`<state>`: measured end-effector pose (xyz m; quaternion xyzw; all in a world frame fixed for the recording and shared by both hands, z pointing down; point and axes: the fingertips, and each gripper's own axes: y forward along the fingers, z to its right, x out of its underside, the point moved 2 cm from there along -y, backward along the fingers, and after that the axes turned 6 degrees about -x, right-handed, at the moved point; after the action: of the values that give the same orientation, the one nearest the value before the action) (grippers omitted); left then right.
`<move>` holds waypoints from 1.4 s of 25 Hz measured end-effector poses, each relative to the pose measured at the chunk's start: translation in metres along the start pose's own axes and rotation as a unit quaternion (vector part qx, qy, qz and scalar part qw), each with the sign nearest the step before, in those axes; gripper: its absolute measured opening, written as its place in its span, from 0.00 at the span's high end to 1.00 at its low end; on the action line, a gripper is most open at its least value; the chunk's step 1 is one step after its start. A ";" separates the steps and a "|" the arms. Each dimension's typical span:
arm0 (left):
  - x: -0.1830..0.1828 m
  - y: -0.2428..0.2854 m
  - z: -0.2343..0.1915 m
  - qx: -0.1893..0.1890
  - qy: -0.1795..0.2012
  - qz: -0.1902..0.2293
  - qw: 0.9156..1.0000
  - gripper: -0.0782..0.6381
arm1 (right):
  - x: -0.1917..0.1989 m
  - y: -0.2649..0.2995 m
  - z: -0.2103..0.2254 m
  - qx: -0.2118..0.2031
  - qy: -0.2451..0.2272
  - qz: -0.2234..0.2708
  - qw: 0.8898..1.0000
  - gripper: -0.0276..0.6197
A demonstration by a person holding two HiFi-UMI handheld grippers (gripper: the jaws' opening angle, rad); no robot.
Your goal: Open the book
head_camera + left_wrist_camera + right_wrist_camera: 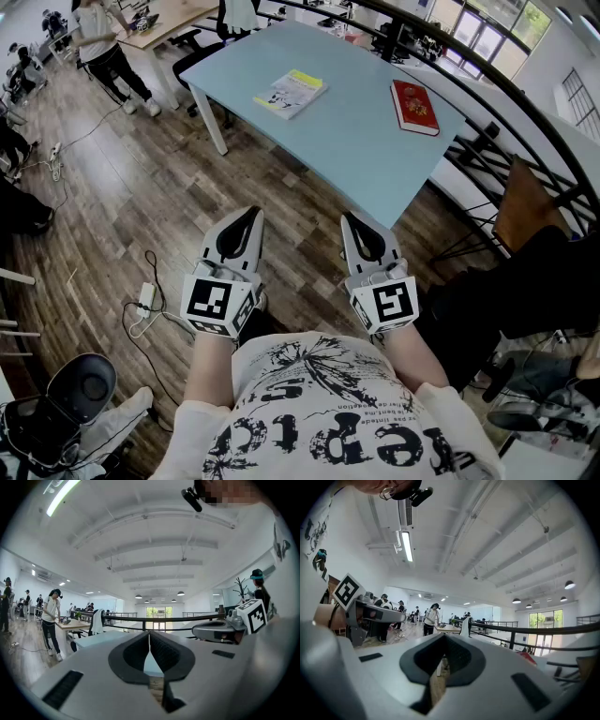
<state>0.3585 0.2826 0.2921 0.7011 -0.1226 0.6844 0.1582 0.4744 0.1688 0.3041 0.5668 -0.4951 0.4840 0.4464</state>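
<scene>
Two closed books lie on the light blue table (pixel 361 131): a white and yellow one (pixel 291 92) near its far side and a red one (pixel 414 106) at its right end. Both grippers are held level over the wooden floor, short of the table's near corner. My left gripper (pixel 251 214) has its jaws shut with nothing between them, as the left gripper view shows (pixel 149 633). My right gripper (pixel 349 217) is shut too and empty (pixel 444 637). The red book (pixel 527 656) shows low at the right in the right gripper view.
A black railing (pixel 487 84) curves behind and right of the table. A person (pixel 105 52) stands by a wooden desk (pixel 164 23) at the far left. Cables and a power strip (pixel 147 298) lie on the floor, and a black chair (pixel 80 389) sits at the lower left.
</scene>
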 end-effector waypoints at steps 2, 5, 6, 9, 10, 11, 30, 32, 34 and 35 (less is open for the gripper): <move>0.000 0.001 -0.003 0.001 -0.002 -0.001 1.000 0.86 | 0.000 0.003 -0.001 0.001 0.004 -0.001 1.000 0.94; 0.001 0.002 -0.007 0.001 -0.004 -0.002 1.000 0.86 | -0.001 0.006 -0.003 0.000 0.008 0.000 1.000 0.94; 0.001 0.002 -0.008 0.000 -0.005 -0.002 1.000 0.86 | -0.001 0.007 -0.004 0.000 0.008 -0.001 1.000 0.94; 0.002 0.003 -0.013 -0.004 -0.010 -0.002 1.000 0.86 | 0.003 0.010 -0.006 0.000 0.007 -0.007 1.000 0.94; 0.004 0.003 -0.015 -0.005 -0.013 -0.002 1.000 0.86 | 0.006 0.012 -0.007 0.001 0.010 -0.010 1.000 0.94; 0.005 0.003 -0.018 -0.005 -0.016 -0.001 1.000 0.86 | 0.009 0.014 -0.009 0.004 0.013 -0.013 1.000 0.94; 0.029 0.068 -0.203 0.095 -0.009 -0.034 0.995 0.86 | 0.007 0.183 -0.050 0.101 0.004 -0.018 0.995 0.94; 0.030 0.072 -0.224 0.099 -0.011 -0.038 0.994 0.86 | 0.008 0.199 -0.053 0.109 0.006 -0.024 0.994 0.94; 0.033 0.078 -0.240 0.100 -0.016 -0.037 0.994 0.86 | 0.012 0.213 -0.054 0.115 0.009 -0.030 0.993 0.94; 0.035 0.082 -0.246 0.100 -0.019 -0.036 0.994 0.86 | 0.015 0.220 -0.054 0.117 0.011 -0.034 0.993 0.94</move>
<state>0.1013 0.3047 0.3346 0.7303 -0.0307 0.6736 0.1095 0.2502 0.1953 0.3320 0.6261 -0.4109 0.5294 0.3985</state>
